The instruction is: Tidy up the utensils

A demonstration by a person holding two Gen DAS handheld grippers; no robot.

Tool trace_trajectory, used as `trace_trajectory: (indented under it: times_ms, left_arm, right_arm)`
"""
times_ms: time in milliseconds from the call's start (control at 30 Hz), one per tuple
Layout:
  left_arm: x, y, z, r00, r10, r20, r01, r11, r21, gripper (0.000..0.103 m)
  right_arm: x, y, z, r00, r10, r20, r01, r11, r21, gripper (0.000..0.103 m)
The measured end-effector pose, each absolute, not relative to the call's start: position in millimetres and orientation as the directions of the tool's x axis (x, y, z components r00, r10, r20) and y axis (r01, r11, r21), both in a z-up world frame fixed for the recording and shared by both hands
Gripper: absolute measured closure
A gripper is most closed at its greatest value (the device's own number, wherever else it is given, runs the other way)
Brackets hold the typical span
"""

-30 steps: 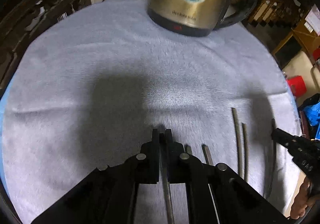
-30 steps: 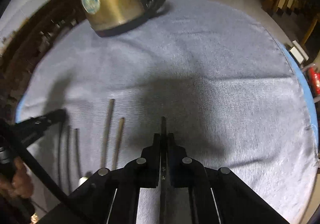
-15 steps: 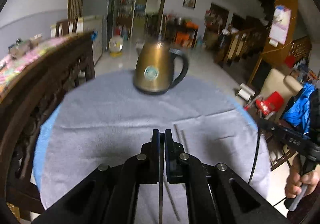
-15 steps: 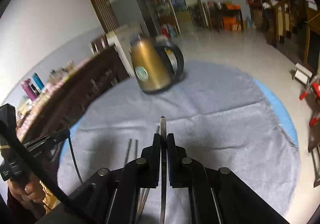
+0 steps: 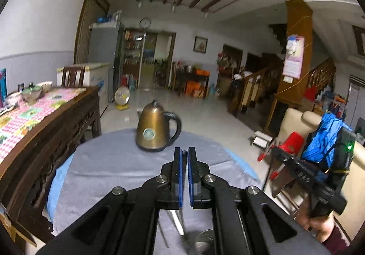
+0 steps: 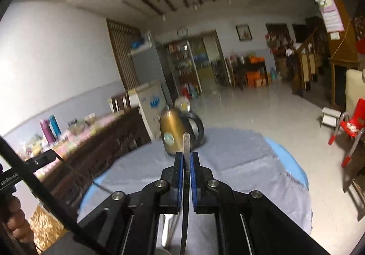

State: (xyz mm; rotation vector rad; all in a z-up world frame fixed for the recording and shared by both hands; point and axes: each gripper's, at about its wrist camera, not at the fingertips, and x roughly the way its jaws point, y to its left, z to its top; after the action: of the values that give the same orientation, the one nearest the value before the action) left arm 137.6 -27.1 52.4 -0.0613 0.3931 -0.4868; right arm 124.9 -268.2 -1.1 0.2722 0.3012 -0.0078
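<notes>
Both claws have risen and tipped up since a second ago: then the views looked straight down on the grey cloth and the utensils laid in a row, now they look across the room, with the ceiling in sight.

Left claw point(image 5: 184, 154): the blue-lined jaws stand nearly together on a thin utensil point(image 5: 184, 152), whose dark end just shows between the tips. Below the claw, at 6 o'clock in the left wrist view, a shiny flat handle point(image 5: 176, 220) slants downward, and a round metal thing point(image 5: 205, 240) sits blurred at the bottom edge; what it is I cannot tell.

Right claw point(image 6: 187, 154): jaws pinched on a flat metal utensil point(image 6: 186, 141). Its pointed end sticks out past the tips toward 12 o'clock; its shank runs back between the fingers and on to the bottom edge. Small marks are stamped on it, too small to read.

Desk point(image 5: 109, 163): round, under a grey cloth, with a blue layer showing at the rim. A brass-coloured kettle point(image 5: 154, 128) with a black handle stands upright at the far side, at 12 o'clock from both claws. In the right wrist view the kettle point(image 6: 172, 134) is partly behind the utensil's tip.

At 3 o'clock in the left wrist view, the right hand point(image 5: 319, 225) grips its handle off the desk edge. A red chair point(image 6: 351, 125) stands on the tiled floor at 3 o'clock in the right wrist view.
</notes>
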Motion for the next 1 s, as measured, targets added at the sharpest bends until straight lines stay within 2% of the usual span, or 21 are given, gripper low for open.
trace_trajectory:
  times_ms: [133, 267, 467, 700, 1000]
  left_arm:
    - [123.2, -34.7, 60.1, 0.806, -0.491, -0.331, 0.467, 0.871, -0.155, 0.099]
    - [117.0, -43.3, 54.6, 0.8, -0.498, -0.334, 0.471, 0.867, -0.164, 0.099]
    - [115.1, -45.9, 43.0, 0.782, -0.505, -0.364, 0.462, 0.863, -0.205, 0.099]
    - [118.6, -57.6, 30.2, 0.769, -0.509, -0.387, 0.458, 0.861, -0.221, 0.102]
    - [127.7, -55.0, -4.3, 0.737, -0.479, -0.477, 0.416, 0.877, -0.239, 0.102]
  right_arm:
    - [110.1, -261.1, 9.5, 0.975, 0.035, -0.218, 0.033, 0.953, 0.301, 0.096]
    - [108.2, -240.2, 4.5, 0.981, 0.011, -0.195, 0.043, 0.961, 0.273, 0.096]
    - [110.2, -212.7, -30.0, 0.966, 0.001, -0.258, 0.053, 0.978, 0.203, 0.096]
    - [100.5, -216.2, -47.8, 0.961, 0.007, -0.275, 0.064, 0.966, 0.25, 0.096]
    - [97.2, -218.2, -69.2, 0.947, 0.034, -0.319, 0.063, 0.956, 0.288, 0.096]
